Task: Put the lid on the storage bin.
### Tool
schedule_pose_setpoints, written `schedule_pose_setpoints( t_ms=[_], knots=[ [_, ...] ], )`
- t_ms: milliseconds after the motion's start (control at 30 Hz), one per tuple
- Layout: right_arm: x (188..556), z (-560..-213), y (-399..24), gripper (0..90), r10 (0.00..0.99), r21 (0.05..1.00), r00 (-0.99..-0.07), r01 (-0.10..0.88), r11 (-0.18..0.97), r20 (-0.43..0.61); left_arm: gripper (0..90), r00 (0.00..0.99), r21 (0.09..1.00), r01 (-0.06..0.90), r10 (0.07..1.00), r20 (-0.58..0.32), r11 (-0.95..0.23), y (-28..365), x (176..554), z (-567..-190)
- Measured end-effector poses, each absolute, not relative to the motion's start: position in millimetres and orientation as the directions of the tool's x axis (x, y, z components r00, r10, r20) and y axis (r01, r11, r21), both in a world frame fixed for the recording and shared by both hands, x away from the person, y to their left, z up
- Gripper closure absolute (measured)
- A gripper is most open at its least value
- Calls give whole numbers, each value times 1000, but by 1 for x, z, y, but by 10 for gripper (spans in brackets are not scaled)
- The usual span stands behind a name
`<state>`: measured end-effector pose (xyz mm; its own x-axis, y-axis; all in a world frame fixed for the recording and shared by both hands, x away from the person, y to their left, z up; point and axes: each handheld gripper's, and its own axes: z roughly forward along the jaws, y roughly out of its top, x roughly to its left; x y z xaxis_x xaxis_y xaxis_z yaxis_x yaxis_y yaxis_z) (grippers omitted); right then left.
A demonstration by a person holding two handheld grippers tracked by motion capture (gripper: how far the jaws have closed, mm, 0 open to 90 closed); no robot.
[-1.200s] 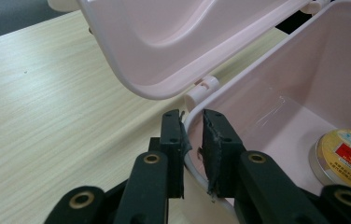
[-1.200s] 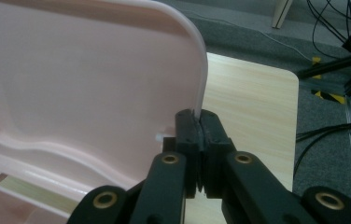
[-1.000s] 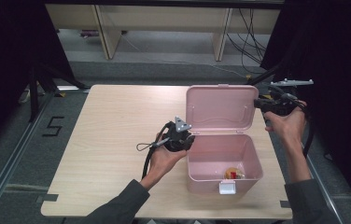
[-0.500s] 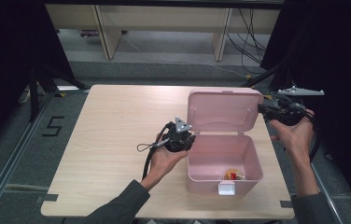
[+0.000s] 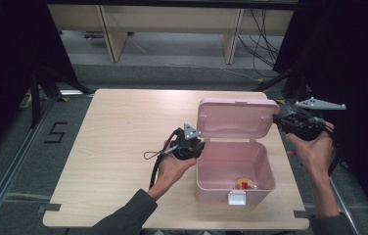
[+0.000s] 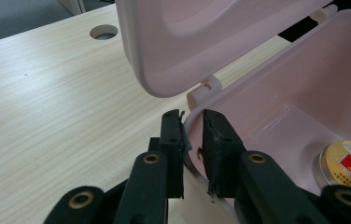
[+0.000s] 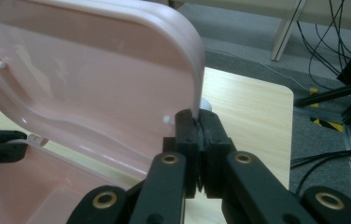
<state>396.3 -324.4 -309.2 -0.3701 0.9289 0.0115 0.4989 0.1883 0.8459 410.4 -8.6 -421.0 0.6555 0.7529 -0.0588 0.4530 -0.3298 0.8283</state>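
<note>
High view shows my pink box (image 5: pixel 236 166) on the table (image 5: pixel 123 137), at about 4 o'clock from the middle. My left gripper (image 6: pixel 192 140) squeezes the box's side wall at 9 o'clock. My right gripper (image 7: pixel 199 123) pinches the edge of the raised lid (image 7: pixel 94 79) at 2 o'clock. I see a small round tin (image 5: pixel 244 184) inside the box.
</note>
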Motion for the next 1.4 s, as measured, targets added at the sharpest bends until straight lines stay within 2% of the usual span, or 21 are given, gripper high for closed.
schedule_pose_setpoints(
  t_ms=[133, 233, 267, 300, 333, 500, 567, 767, 933, 1033, 1067, 1100, 1200, 1233, 1400],
  knots=[
    [391, -310, -324, 886, 927, 844, -373, 507, 176, 30, 780, 656, 829, 453, 752, -61, -328, -9, 410, -421],
    [389, -311, -326, 885, 926, 851, -376, 485, 202, -5, 779, 658, 829, 450, 751, -55, -334, -9, 410, -421],
    [387, -311, -325, 885, 931, 851, -365, 494, 177, 18, 779, 658, 829, 449, 751, -55, -334, -9, 410, -421],
    [387, -311, -327, 885, 925, 853, -379, 478, 208, -13, 779, 658, 829, 450, 751, -57, -332, -8, 410, -421],
    [385, -312, -325, 885, 928, 856, -372, 483, 185, 10, 779, 658, 829, 451, 751, -59, -330, -8, 410, -421],
    [379, -314, -327, 884, 924, 863, -381, 461, 207, -18, 779, 654, 831, 455, 754, -67, -321, -7, 411, -422],
    [375, -315, -325, 884, 928, 862, -374, 470, 189, 0, 779, 653, 831, 455, 754, -68, -319, -7, 411, -422],
    [369, -317, -326, 883, 925, 871, -379, 442, 216, -37, 773, 656, 831, 460, 751, -80, -313, -7, 411, -422],
    [365, -319, -325, 882, 930, 871, -368, 456, 183, -3, 695, 655, 848, 449, 749, -99, -280, -1, 411, -418],
    [364, -320, -326, 881, 924, 875, -380, 432, 219, -44, 658, 661, 847, 455, 742, -113, -276, 1, 408, -415],
    [362, -320, -325, 881, 929, 873, -369, 447, 194, -18, 621, 658, 847, 457, 744, -116, -272, 2, 406, -414],
    [363, -321, -326, 881, 926, 881, -376, 426, 206, -35, 587, 662, 844, 457, 741, -112, -280, 4, 405, -412],
    [359, -322, -325, 879, 929, 880, -370, 439, 183, -9, 554, 670, 854, 446, 733, -120, -268, 12, 399, -406],
    [359, -322, -327, 878, 922, 882, -385, 419, 216, -42, 535, 672, 856, 445, 729, -126, -263, 14, 396, -405],
    [350, -325, -327, 874, 923, 881, -384, 428, 201, -24, 480, 698, 851, 447, 702, -139, -276, 31, 378, -400]
  ],
)
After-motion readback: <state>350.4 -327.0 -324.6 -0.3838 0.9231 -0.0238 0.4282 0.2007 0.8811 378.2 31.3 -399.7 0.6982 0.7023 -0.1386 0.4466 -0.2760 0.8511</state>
